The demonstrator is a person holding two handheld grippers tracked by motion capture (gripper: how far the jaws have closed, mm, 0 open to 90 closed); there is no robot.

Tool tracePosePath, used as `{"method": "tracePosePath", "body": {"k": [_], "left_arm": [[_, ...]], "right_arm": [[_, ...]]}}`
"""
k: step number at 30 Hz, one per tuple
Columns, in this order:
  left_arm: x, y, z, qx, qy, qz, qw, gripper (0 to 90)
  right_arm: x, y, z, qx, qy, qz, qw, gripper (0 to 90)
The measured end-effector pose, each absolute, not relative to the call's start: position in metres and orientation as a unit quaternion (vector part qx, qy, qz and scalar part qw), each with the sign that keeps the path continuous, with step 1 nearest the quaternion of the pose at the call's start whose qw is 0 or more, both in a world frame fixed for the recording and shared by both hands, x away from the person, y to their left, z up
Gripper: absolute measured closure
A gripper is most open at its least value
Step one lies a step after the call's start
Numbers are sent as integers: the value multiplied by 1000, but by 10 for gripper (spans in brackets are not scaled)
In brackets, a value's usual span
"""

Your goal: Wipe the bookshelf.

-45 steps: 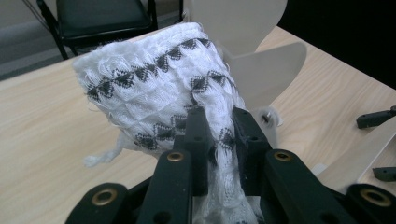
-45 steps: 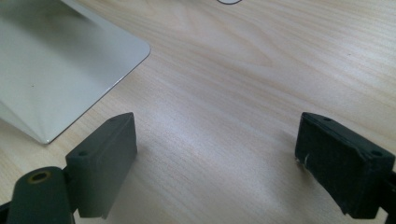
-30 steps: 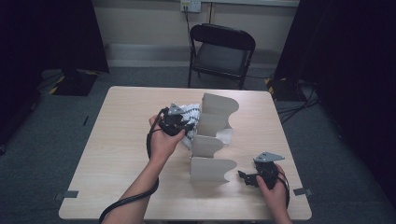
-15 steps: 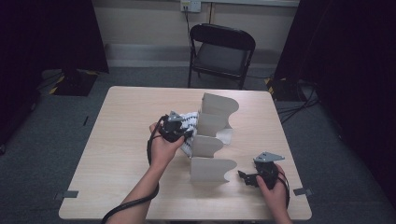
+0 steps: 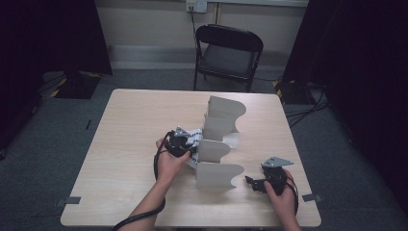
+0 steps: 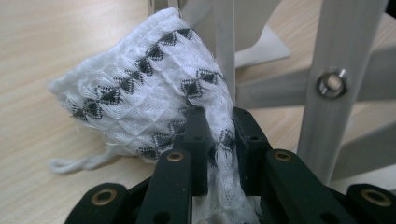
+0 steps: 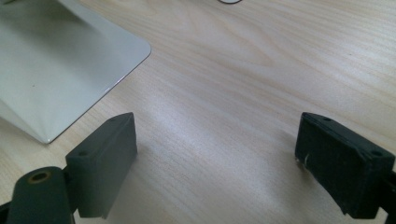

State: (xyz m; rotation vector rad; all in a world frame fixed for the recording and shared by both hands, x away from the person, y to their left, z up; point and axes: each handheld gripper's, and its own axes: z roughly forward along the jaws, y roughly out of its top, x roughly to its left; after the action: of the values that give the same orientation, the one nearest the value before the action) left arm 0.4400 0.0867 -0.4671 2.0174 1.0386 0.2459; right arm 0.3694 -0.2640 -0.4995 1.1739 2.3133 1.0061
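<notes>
Beside the rack (image 5: pixel 219 144), the left gripper (image 6: pixel 217 140) pinches the patterned cloth (image 6: pixel 144 93), not yet placed inside; right gripper (image 7: pixel 217 163), jaws spread, waits on the counter (image 5: pixel 125 130).

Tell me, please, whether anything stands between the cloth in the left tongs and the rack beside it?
Nothing visible does: the left tongs grip the patterned cloth right against the rack's upright dividers, with no object between.

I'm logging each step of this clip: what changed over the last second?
The left gripper, shut on the white patterned cloth, moved toward the person and down along the left side of the grey tiered rack, from its upper tiers to the lower ones, taking the cloth along. The grip held throughout. The right gripper stayed open, resting on the table; the rack did not move.
</notes>
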Motion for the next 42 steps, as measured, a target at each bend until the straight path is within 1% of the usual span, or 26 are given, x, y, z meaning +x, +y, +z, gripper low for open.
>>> {"method": "tracePosePath", "body": {"k": [4,9,10,11,12,13,15,16,23,28,31,33,34,35,37,39,42], "left_arm": [[438,86,-479,807,414,91,411,781],[435,88,-484,805,415,95,414,767],[435,89,-484,804,416,104,412,749],[435,92,-484,805,417,108,409,701],[435,92,-484,805,417,108,409,683],[435,93,-484,802,422,109,409,683],[435,98,-483,804,425,115,400,642],[435,101,-483,803,427,120,397,642],[432,123,-482,798,439,145,387,538],[427,137,-477,785,454,157,391,529],[422,140,-474,786,449,161,394,524],[418,141,-474,783,451,157,399,486],[416,140,-475,782,452,157,400,486],[412,138,-477,780,455,158,400,443],[409,135,-483,780,454,160,401,436],[409,134,-488,787,447,170,389,416],[410,131,-494,789,447,173,385,418]], "right_arm": [[369,-264,-499,415,818,356,179,120],[369,-264,-499,415,818,356,179,120],[369,-264,-499,415,818,356,179,120],[369,-264,-499,415,818,356,179,120],[369,-264,-499,415,818,356,179,120],[369,-264,-499,416,818,356,179,120],[369,-264,-499,416,818,356,178,120],[369,-264,-499,416,818,356,178,120],[369,-264,-499,415,818,356,179,120],[369,-264,-499,415,818,356,179,120],[369,-264,-499,416,818,356,178,120],[369,-264,-500,415,818,356,179,120],[369,-264,-500,415,818,356,179,120],[369,-264,-500,415,818,356,179,120],[369,-264,-499,415,818,356,179,120],[369,-264,-499,415,818,356,179,120],[369,-264,-500,415,818,356,179,120]]}}
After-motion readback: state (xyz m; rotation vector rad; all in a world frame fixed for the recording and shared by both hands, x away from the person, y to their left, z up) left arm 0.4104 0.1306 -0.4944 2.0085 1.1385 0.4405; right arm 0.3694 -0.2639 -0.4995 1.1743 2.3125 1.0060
